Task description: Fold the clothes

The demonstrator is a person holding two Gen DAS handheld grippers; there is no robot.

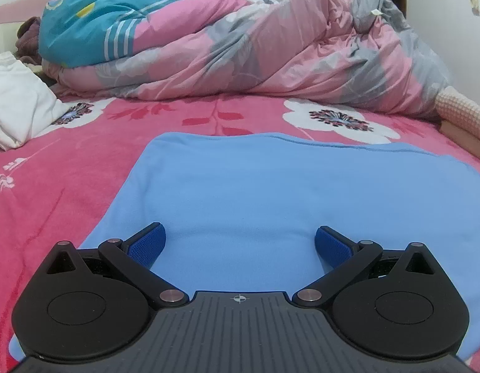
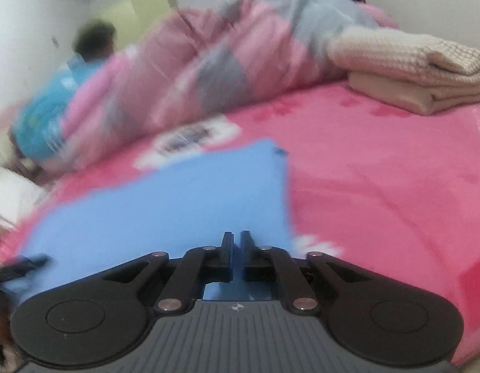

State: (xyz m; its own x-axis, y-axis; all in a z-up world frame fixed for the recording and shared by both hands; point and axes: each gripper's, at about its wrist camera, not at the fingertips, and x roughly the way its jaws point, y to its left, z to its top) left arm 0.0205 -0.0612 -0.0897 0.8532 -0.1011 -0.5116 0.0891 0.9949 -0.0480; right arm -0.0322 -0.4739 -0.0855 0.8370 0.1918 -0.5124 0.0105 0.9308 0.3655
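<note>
A light blue garment (image 1: 271, 192) lies flat on the pink flowered bed cover (image 1: 69, 192). My left gripper (image 1: 240, 245) is open, low over the garment's near part, with its blue pads (image 1: 146, 245) apart and nothing between them. In the blurred right wrist view the same garment (image 2: 177, 199) lies flat with a corner at the far right. My right gripper (image 2: 236, 248) has its jaws nearly together at the garment's near right edge; blue cloth shows in the narrow gap. The tip of the other gripper (image 2: 19, 267) shows at the lower left.
A bunched pink and grey quilt (image 1: 271, 46) fills the back of the bed, with a person in a teal top (image 1: 93, 28) behind it. White cloth (image 1: 19, 105) lies at the left. A folded beige waffle towel (image 2: 410, 68) sits at the right.
</note>
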